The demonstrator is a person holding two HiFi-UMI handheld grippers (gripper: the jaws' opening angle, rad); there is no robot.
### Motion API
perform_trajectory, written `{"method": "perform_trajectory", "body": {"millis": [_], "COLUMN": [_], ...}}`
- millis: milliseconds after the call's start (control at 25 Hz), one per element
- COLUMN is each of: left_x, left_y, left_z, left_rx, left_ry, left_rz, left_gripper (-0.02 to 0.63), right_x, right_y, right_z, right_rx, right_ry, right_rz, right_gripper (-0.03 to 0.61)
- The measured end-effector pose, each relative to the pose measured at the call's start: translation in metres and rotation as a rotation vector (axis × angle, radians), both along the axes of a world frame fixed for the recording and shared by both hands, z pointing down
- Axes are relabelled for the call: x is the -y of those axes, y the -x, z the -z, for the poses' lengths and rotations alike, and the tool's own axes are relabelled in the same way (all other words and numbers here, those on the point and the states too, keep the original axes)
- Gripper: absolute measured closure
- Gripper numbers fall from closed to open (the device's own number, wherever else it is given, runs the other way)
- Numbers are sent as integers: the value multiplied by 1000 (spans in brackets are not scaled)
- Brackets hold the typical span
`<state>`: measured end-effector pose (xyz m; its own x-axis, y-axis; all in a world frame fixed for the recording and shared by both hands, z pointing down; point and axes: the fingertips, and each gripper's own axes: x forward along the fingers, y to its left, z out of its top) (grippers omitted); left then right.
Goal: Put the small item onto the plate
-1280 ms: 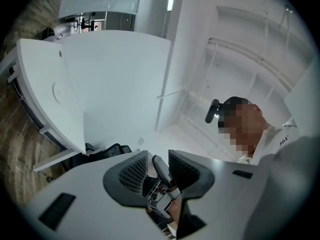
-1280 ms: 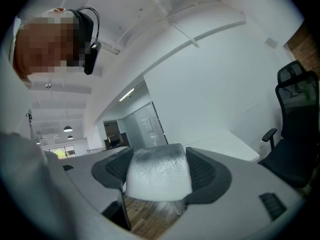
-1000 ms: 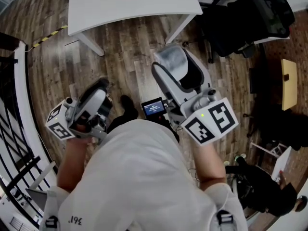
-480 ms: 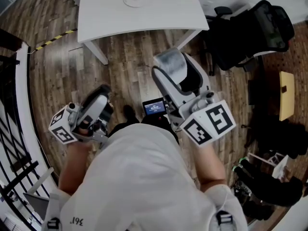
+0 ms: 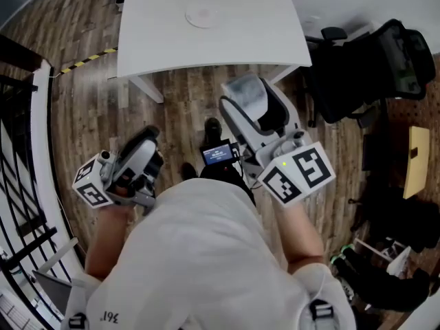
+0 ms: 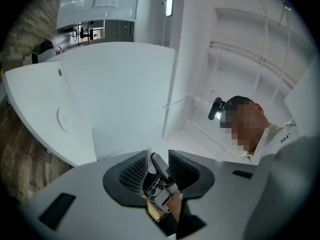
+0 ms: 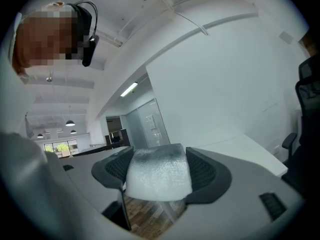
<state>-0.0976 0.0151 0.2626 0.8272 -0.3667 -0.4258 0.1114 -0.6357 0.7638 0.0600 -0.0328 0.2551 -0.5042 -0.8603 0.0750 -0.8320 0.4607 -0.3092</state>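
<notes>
Office — white desk (image 5: 254, 43), swivel chair (image 5: 375, 67)

My head view is evenly bright and sharp, the white tabletop (image 5: 240, 33) close to glare. Both gripper views bend hard toward dark round edges; ceiling lamps (image 7: 70, 123) glow, and the near jaws look soft.

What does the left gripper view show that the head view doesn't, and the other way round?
Only the left gripper view: a small grey item held between the fingers of the left gripper. Only the head view: the right gripper, shut on a white block. Both: the white table with the plate on it.
</notes>
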Motion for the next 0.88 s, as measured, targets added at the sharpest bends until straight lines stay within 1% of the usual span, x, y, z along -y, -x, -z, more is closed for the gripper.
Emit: {"method": "perform_trajectory", "body": {"millis": [200,480,680,880], "left_x": [60,137,164,178], "left_y": [-21,-71,-92,-90], "left_z": [-6,-3,-18,-27], "left_rx": [28,65,87,91], "left_ry": [19,28,63,87], "left_rz": [61,88,122,137], "left_gripper": [495,495,495,495], "right_x": [71,156,192,208], "right_y": [-18,-66,-87,-77], "right_z": [-13,-20,-37,-48], "right_rx": [15,-7,-12,-30], "right_ry": [15,28,57,76], "right_rz": [53,85,112,142], "right_gripper": [258,258,258,258]}}
